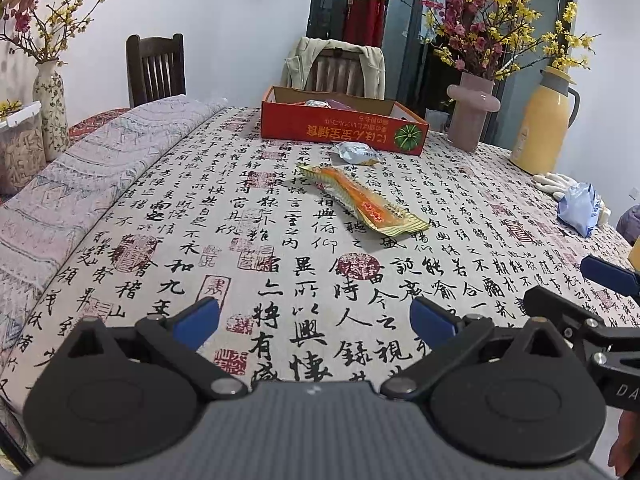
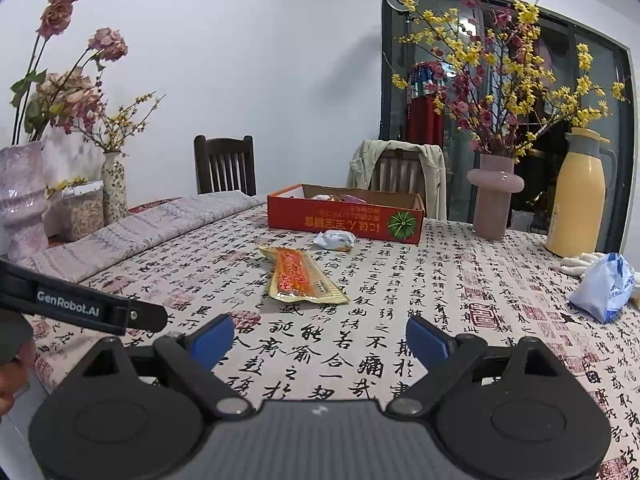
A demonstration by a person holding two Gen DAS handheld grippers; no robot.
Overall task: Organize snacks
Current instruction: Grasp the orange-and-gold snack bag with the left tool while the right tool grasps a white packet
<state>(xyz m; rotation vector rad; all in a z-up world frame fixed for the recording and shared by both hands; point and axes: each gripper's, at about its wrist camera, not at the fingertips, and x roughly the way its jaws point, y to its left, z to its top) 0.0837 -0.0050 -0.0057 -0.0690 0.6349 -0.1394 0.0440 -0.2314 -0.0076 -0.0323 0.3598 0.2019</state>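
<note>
Currently both tongs, left (image 1: 314, 322) and right (image 2: 320, 340), gape wide and empty; the orange packet (image 2: 298, 276) lies flat mid-table (image 2: 400, 320) before the red box (image 2: 344, 218), probably light, crinkly, slippery, so pinch its sealed near edge.

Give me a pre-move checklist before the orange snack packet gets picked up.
1. Left tongs open, nothing held: ok.
2. Right tongs open, nothing held: ok.
3. Orange snack packet lying flat, nothing on top: ok.
4. Small white packet apart from it: ok.
5. Red cardboard box open on top: ok.
6. Free room left in the box: cannot tell.
</note>
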